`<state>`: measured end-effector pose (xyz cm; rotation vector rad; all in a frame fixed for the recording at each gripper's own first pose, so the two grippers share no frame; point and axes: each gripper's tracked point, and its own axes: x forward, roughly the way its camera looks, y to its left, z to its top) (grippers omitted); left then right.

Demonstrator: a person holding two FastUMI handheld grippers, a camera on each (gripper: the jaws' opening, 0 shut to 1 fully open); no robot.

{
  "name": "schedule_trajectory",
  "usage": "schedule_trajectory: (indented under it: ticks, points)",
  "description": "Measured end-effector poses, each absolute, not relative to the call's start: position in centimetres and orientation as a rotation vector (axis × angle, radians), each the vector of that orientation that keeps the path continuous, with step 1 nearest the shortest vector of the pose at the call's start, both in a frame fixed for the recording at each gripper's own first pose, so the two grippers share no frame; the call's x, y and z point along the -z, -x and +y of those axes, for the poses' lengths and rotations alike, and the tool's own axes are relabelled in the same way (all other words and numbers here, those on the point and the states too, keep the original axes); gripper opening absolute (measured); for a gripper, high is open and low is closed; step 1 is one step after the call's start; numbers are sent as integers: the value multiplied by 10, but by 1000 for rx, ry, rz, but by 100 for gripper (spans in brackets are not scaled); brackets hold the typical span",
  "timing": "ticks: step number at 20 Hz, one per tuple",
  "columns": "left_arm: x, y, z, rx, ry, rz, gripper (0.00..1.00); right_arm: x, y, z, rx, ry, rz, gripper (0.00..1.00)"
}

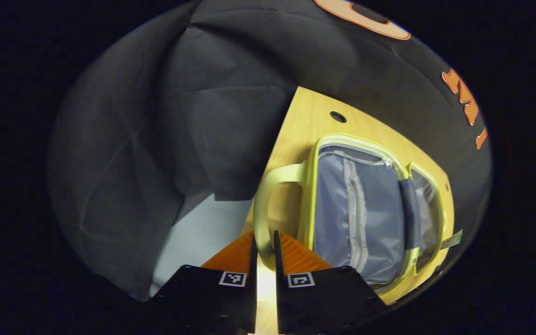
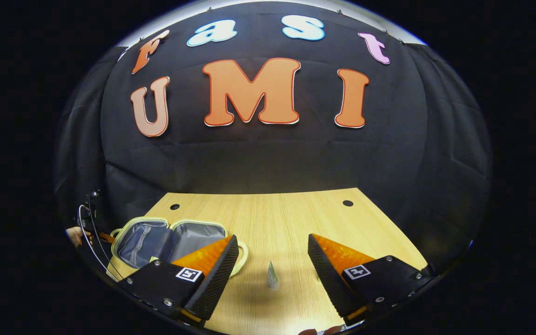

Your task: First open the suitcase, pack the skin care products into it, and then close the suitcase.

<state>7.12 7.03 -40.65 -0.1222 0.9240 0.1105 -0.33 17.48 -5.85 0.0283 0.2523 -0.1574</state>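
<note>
**Suitcase open, one product on tabletop**

We find the left hand-held gripper point(image 1: 264, 253) clenched on the handle point(image 1: 268, 186) of the open lime suitcase point(image 2: 170, 237), grey-lined, at nine o'clock. The right hand-held gripper point(image 2: 272, 258) is released above a small tube point(image 2: 272, 275).

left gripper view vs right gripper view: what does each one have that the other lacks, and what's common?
Left gripper view alone: the left gripper closed on the suitcase handle, and the mesh pocket inside the lid up close.

Right gripper view alone: the right gripper open above a small skin care tube standing on the table, and a hand at the far left.

Both: the open suitcase lying flat on the wooden table.
</note>
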Motion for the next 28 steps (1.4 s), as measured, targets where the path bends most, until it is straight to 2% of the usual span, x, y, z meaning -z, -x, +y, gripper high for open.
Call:
schedule_trajectory:
  ticks: [1,5,10,16,23,28]
  points:
    - [404,-72,80,-138,74,920,27,59,4,174,158,-30,254,95]
    - [366,-80,89,-215,-24,826,98,62,9,162,168,-21,255,95]
    - [291,-78,50,-239,-109,627,99,64,7,143,158,-25,247,95]
    - [210,-50,-73,-149,-158,445,98,69,-2,108,104,-11,259,95]
    - [205,-36,-267,-25,-144,377,98,75,-3,44,31,7,284,95]
    - [215,-26,-411,126,-162,341,98,80,2,6,-9,25,305,95]
